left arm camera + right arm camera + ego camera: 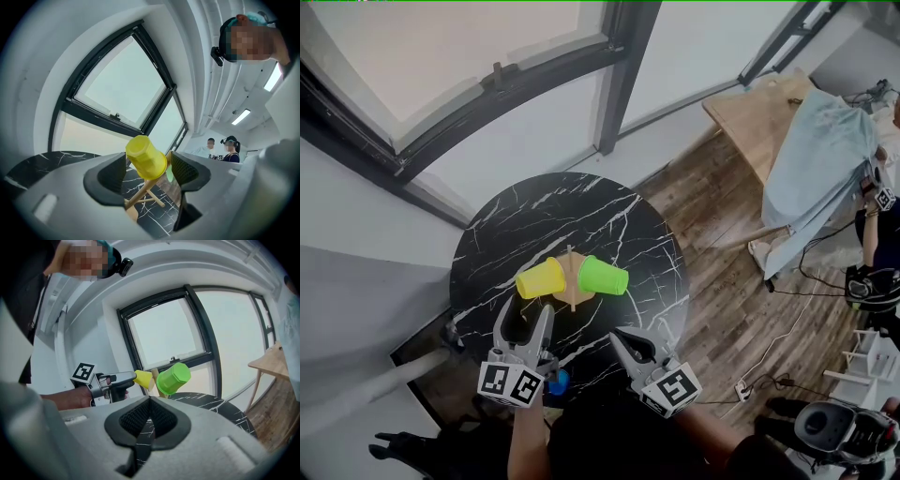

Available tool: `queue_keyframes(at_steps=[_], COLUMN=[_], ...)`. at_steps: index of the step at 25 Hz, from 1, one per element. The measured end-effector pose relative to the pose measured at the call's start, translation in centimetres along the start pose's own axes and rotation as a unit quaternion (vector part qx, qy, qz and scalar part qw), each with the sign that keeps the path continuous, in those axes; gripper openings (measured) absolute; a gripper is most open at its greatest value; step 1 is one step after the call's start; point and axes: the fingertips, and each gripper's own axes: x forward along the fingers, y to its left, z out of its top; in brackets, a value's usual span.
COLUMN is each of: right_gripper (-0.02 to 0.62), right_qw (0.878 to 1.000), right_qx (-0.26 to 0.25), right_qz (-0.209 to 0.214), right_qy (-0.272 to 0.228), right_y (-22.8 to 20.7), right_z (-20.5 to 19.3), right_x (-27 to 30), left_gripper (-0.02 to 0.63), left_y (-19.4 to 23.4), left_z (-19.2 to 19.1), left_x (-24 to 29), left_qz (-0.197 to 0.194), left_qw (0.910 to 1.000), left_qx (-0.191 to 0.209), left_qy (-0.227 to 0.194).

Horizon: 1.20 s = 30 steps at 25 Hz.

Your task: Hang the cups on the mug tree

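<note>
A small wooden mug tree (571, 289) stands near the middle of a round black marble table (516, 220). A yellow cup (540, 278) hangs on its left peg and a green cup (604, 276) on its right peg, both tilted outward. My left gripper (528, 310) is open just in front of the yellow cup. In the left gripper view the yellow cup (146, 157) sits between the spread jaws, and neither pad presses on it. My right gripper (622, 338) is shut and empty, short of the green cup (174, 378).
A large dark-framed window (487, 80) lies beyond the table. To the right, a wooden floor carries cables and a power strip (741, 386). A wooden desk draped with pale cloth (825, 159) stands at the far right. Two people (225, 149) stand in the background.
</note>
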Motion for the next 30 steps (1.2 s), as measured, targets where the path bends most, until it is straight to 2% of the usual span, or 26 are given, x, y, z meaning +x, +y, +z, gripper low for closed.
queue_keyframes(at_steps=[8,13,18,24,28,30], right_gripper=[0.003,0.003,0.003,0.003,0.003,0.003], right_qw=[1.000,1.000,0.999,0.999,0.998,0.998], right_qx=[-0.007,-0.015,-0.023,-0.036,-0.042,-0.048], right_qz=[0.001,0.001,-0.001,0.001,0.004,0.011], right_qy=[-0.011,-0.019,-0.033,-0.039,-0.037,-0.038], right_y=[1.4,2.9,5.2,8.7,10.8,11.8], right_z=[0.0,-0.3,-0.2,-1.6,-2.4,-2.7], right_x=[-1.5,-2.9,-5.1,-8.0,-9.9,-10.5], left_gripper=[0.310,0.296,0.203,0.106,0.002,0.002], left_y=[-0.6,-1.2,-2.0,-3.5,-4.4,-4.7], left_z=[0.4,0.8,1.7,1.1,0.6,-0.1], left_x=[-2.5,-5.8,-10.8,-16.8,-20.7,-22.3], left_qz=[-0.001,0.009,0.030,0.023,0.038,0.046], left_qw=[0.9999,0.9995,0.9972,0.9962,0.9950,0.9951], left_qx=[0.003,0.013,0.030,0.028,0.034,0.037], left_qy=[-0.016,-0.027,-0.061,-0.079,-0.086,-0.080])
